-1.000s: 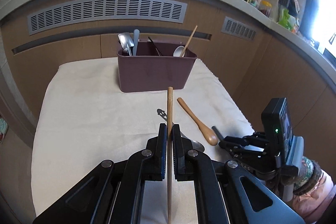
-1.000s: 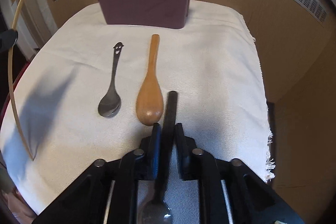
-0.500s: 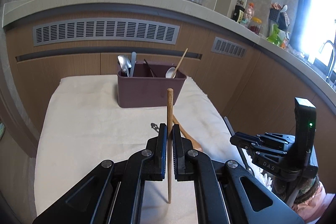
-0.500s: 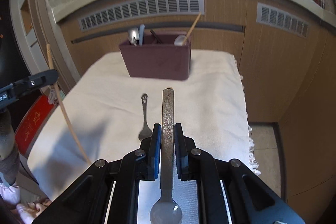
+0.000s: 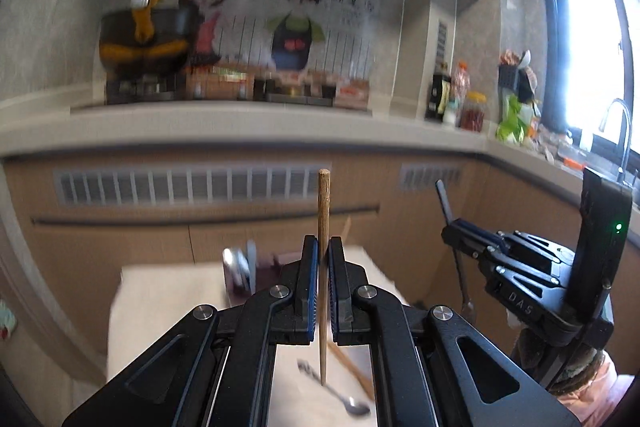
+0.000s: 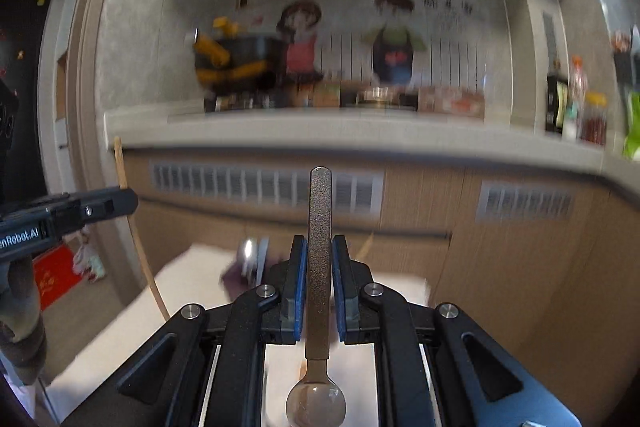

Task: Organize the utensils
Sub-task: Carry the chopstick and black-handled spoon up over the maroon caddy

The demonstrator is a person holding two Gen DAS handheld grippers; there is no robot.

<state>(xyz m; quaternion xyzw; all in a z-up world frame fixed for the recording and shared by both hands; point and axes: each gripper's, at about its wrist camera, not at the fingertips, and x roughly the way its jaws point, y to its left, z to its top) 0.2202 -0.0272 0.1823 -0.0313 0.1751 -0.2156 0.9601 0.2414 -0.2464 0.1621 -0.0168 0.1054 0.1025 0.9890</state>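
Observation:
My left gripper (image 5: 324, 247) is shut on a wooden chopstick (image 5: 323, 211), held upright high above the table. My right gripper (image 6: 319, 247) is shut on a dark-handled metal spoon (image 6: 319, 227), handle up and bowl down toward the camera. The right gripper also shows at the right of the left wrist view (image 5: 516, 267), and the left gripper at the left of the right wrist view (image 6: 80, 211). The maroon utensil box (image 5: 276, 267) stands far below, blurred, mostly hidden behind the fingers. A metal spoon (image 5: 344, 399) and a wooden spoon (image 5: 352, 367) lie on the white cloth.
A white cloth (image 5: 168, 299) covers the table below. Wooden cabinets with vent grilles (image 5: 192, 187) stand behind it, under a kitchen counter (image 5: 240, 123) with a pot, jars and bottles. A window and a tap are at the far right.
Both grippers have risen and tilted upward with their utensils, so the table and box have dropped low in view. Both grips are unchanged.

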